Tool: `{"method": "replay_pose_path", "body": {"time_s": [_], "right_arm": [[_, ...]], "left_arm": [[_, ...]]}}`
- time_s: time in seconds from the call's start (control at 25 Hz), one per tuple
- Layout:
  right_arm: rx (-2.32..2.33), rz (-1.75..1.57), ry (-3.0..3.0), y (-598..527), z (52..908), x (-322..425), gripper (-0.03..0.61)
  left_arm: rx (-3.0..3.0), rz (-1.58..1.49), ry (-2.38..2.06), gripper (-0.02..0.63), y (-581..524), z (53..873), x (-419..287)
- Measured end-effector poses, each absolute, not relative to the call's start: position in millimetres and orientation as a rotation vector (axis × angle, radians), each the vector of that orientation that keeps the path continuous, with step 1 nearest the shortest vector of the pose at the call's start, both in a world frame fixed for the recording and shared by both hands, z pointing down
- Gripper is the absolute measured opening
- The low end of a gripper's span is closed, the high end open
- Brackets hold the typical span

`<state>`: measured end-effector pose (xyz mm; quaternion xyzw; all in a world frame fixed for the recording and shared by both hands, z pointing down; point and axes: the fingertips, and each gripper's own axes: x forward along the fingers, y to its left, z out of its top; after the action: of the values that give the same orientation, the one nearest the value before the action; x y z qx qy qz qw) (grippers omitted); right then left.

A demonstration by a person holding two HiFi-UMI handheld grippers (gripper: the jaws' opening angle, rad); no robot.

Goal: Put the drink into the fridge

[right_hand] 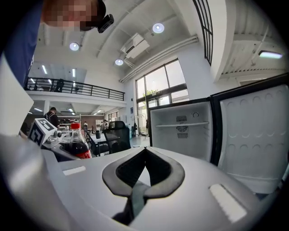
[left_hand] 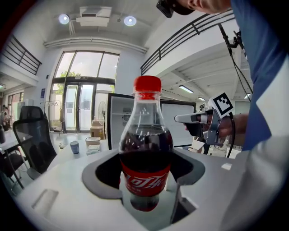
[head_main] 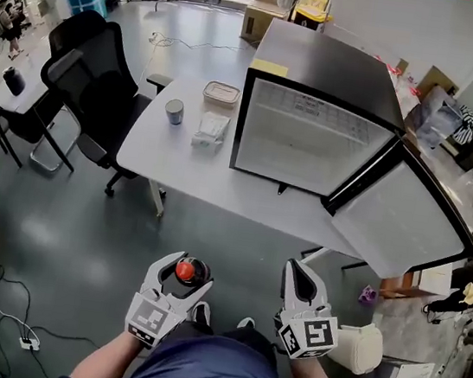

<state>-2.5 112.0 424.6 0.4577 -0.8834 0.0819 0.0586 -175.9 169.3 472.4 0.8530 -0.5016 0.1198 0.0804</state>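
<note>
The left claw [head_main: 181, 274] is closed on a clear plastic cola bottle with a red cap and red label [left_hand: 145, 153]. Its two jaws press on the lower body either side of the label, and the bottle stands upright between them. Bottle and claw hang low by the person's lap, well short of the small black fridge with a white interior [head_main: 314, 134] and towards its left edge. They are out over the floor rather than over the pale grey bench [head_main: 170, 166] that carries the fridge.

The right claw [head_main: 295, 271] hovers alongside, roughly level with the fridge's middle and equally far back from it. Its jaws are pressed together with nothing between them.

The fridge's white-lined door [head_main: 402, 220] is swung wide open to the fridge's right, so the opening faces the person. One wire shelf [right_hand: 180, 124] sits high inside, and no items are visible in the part of the cavity on show.

As a judgement, the early steps are complete: the drink is picked up and the door is open. What remains is carrying the bottle forward to the fridge, standing it inside, letting go, and probably closing the door with the free claw.
</note>
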Motion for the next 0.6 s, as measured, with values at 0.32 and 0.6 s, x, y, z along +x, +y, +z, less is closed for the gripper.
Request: {"method": "replay_pose_path", "body": {"time_s": [0.32,0.6], "right_arm": [[1.507,0.245,-2.597,110.0,429.7,6.0,0.006],[1.451,0.285,-2.592,80.1,446.0,11.8,0.006]], "left_arm": [[2.648,0.342,-1.371,0.313,140.0,473.0,-168.6],[2.631,0.361,-1.372,0.313,101.2,477.8,-155.3]]}}
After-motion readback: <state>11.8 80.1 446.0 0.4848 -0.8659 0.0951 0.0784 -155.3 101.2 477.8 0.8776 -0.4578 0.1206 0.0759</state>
